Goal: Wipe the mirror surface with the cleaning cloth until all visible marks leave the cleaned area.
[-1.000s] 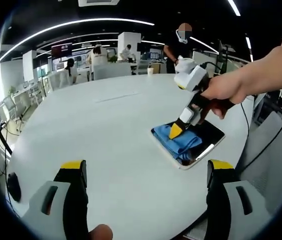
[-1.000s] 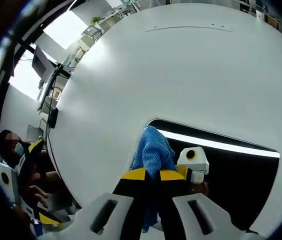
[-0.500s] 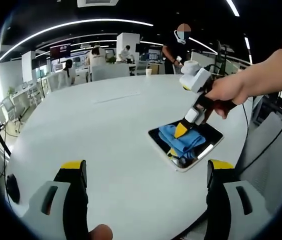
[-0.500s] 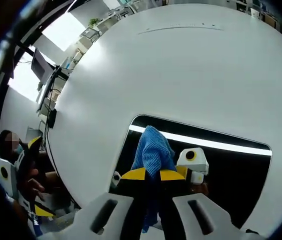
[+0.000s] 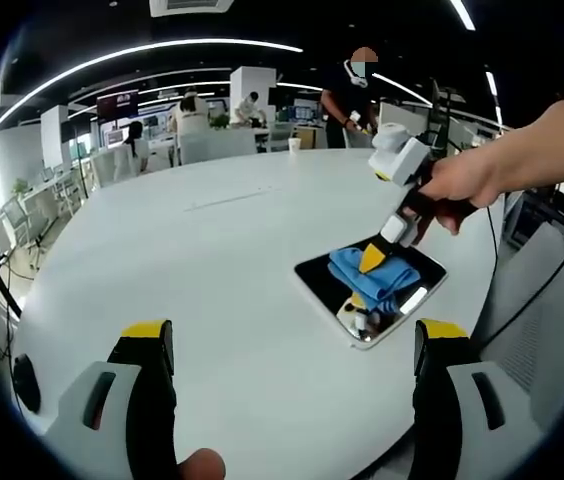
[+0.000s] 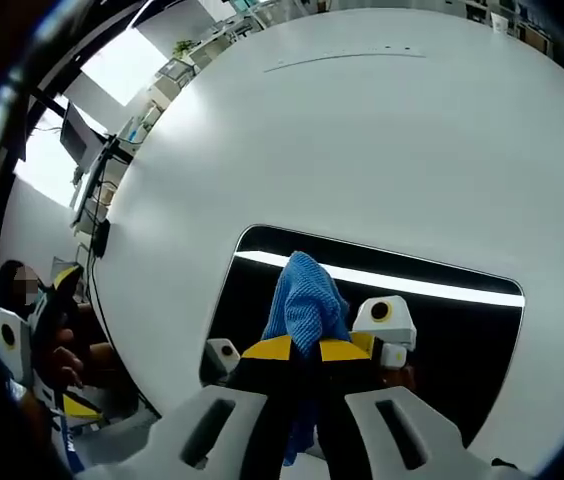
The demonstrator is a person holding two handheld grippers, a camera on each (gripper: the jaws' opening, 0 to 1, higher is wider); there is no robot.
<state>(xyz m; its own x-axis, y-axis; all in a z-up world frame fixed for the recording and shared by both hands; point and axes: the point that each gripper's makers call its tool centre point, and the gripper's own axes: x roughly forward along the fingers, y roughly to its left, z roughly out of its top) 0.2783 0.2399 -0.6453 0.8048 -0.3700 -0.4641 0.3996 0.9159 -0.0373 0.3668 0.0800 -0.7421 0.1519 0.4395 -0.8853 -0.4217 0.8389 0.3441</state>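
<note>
A rectangular mirror [image 5: 319, 279] [image 6: 462, 330] lies flat on the round white table [image 5: 212, 260] [image 6: 362, 140], near its right edge in the left gripper view. My right gripper [image 6: 305, 349] [image 5: 373, 258] is shut on a blue cleaning cloth [image 6: 307, 300] [image 5: 370, 280] and presses it onto the mirror's middle. The glass reflects a ceiling light strip and the gripper. My left gripper [image 5: 297, 335] stands open above the table's near edge, well left of the mirror, nothing between its jaws.
A person's hand [image 5: 472, 175] holds the right gripper. Several people and desks [image 5: 202, 115] stand beyond the table's far side. A seated person [image 6: 32, 330] with the left gripper is at the table's left edge in the right gripper view.
The right gripper has dragged the cloth across the mirror toward its right side in the left gripper view, uncovering the glass's left part. The left gripper has stayed put.
</note>
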